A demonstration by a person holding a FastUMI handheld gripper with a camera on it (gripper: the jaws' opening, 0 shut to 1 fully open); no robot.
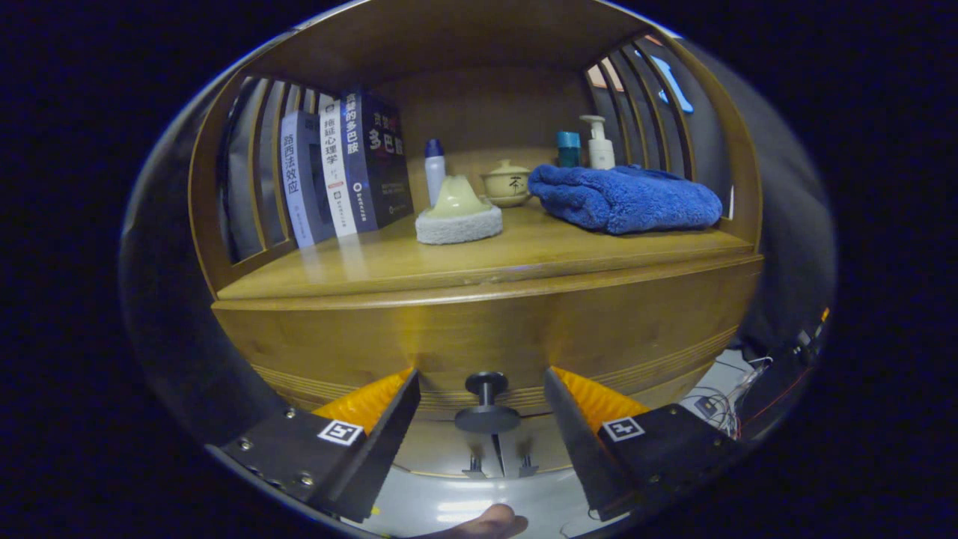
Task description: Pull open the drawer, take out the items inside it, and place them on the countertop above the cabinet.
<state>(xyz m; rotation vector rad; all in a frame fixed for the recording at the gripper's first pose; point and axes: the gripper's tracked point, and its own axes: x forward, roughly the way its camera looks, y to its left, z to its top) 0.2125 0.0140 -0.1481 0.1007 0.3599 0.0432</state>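
Facing the drawer [486, 340] square on, we have its dark knob [486, 404] sitting between the two fingers of our claw [483, 393], which stands wide, with a gap on either side of the knob and neither finger touching it. The knob's stem points straight out at us, so the pull, as we judge it, runs back along the fingers' own line. The drawer looks shut, its front flush under the tabletop [359, 281]; what lies inside we cannot tell. Above, a blue towel [625, 196] fills the right part, books [344, 168] stand at the left, and a sponge [459, 213] sits mid-way, leaving bare wood along the front edge for setting things down.
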